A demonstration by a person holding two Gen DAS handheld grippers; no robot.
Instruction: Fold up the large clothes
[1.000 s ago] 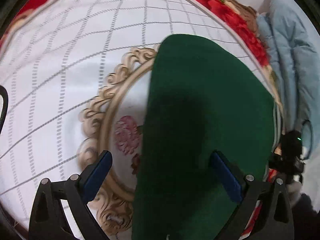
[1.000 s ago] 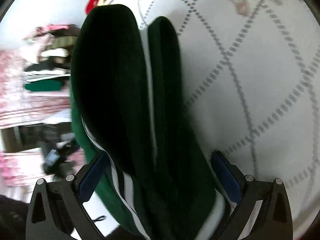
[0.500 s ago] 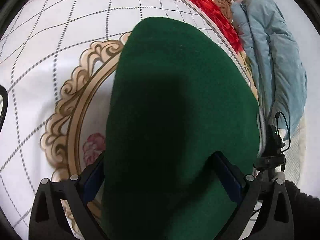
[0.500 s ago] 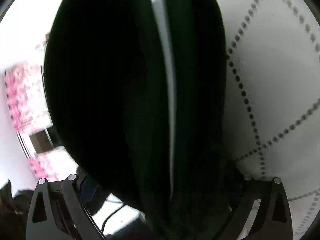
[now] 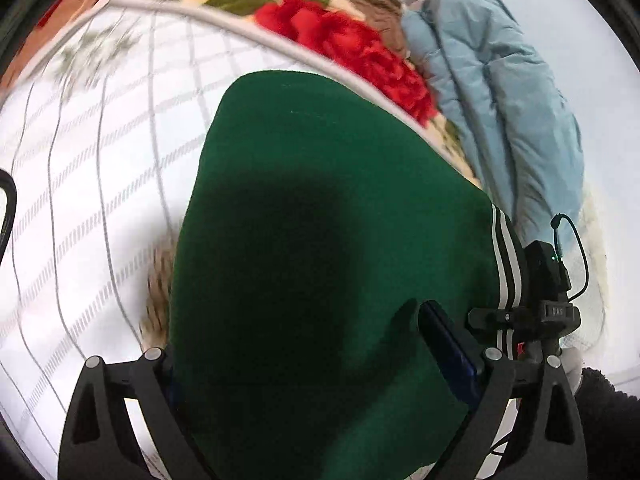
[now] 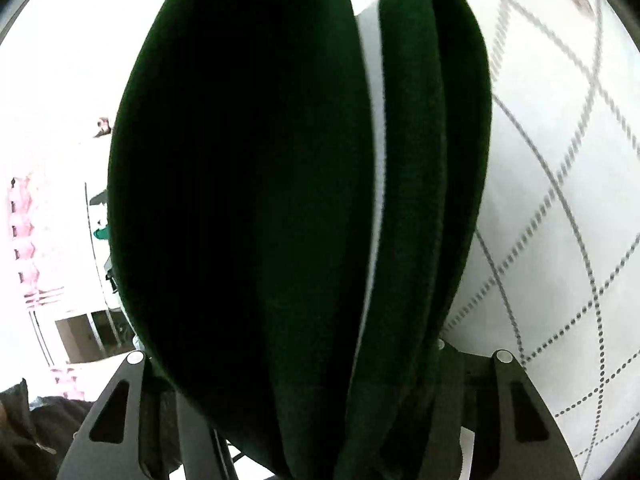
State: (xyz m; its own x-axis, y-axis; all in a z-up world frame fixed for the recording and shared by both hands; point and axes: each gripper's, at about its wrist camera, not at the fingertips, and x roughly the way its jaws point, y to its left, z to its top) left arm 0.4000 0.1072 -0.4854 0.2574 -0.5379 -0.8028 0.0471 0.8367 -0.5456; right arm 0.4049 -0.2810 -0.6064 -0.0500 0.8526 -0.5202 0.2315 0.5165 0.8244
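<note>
A folded dark green garment (image 5: 320, 240) with black-and-white striped trim (image 5: 506, 264) fills the middle of the left wrist view, over a white gridded bedspread (image 5: 100, 184). My left gripper (image 5: 304, 344) has its jaws wide apart around the folded edge; the blue right pad (image 5: 448, 344) shows beside the cloth, the left pad is hidden. In the right wrist view the same garment (image 6: 260, 200) stands as thick folded layers between the jaws of my right gripper (image 6: 292, 360), which sit against its sides; the pads are hidden by cloth.
A light blue padded jacket (image 5: 500, 92) lies at the far right by the wall. A red flowered blanket (image 5: 340, 36) borders the bedspread. The right gripper's body (image 5: 544, 292) is at the garment's striped end. Pink shelving (image 6: 24, 240) is at the left.
Both grippers went from open beside the garment to straddling its folded edges. The garment now sits deeper between the right gripper's jaws, and both views have shifted.
</note>
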